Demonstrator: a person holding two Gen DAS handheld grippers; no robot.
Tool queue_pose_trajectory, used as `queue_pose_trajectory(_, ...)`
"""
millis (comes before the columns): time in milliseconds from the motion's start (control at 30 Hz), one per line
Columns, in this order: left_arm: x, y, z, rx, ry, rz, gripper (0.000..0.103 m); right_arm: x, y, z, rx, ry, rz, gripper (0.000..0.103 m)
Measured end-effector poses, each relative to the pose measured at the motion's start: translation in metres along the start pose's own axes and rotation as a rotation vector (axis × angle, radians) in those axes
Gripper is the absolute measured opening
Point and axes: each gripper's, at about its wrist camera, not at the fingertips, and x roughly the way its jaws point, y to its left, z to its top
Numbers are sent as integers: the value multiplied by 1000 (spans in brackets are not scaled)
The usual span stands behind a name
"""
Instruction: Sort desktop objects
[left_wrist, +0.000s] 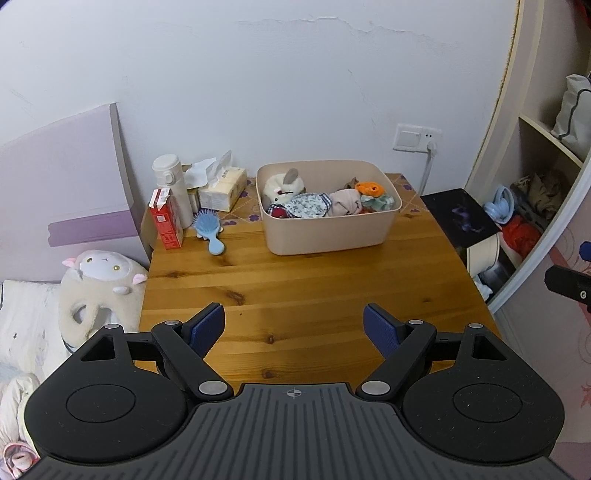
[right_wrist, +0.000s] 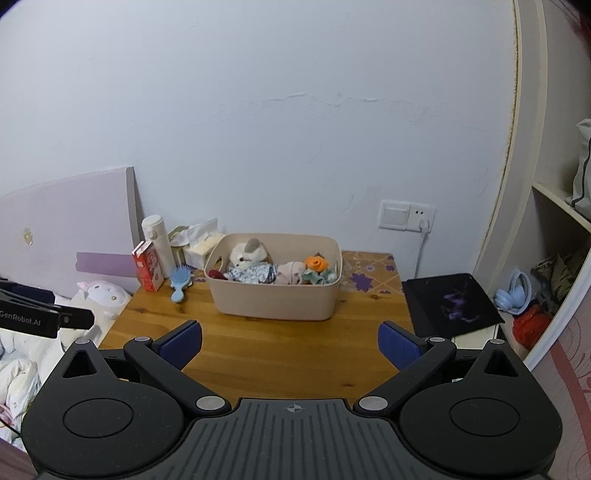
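Waiting: left gripper (left_wrist: 293, 326) and right gripper (right_wrist: 290, 341) both spread wide, holding nothing.
Next: reach for blue hairbrush (left_wrist: 209, 229) beside the bin (left_wrist: 332, 229).

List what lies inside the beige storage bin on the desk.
The beige bin holds a white plush rabbit, floral cloth, pink fabric and an orange toy. Anything beneath them is hidden.
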Motion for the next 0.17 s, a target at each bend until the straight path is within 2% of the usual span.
queue_pose_trajectory(167,8,-4,5,0,5,6,84,7,-7,3,-1,18,8,103)
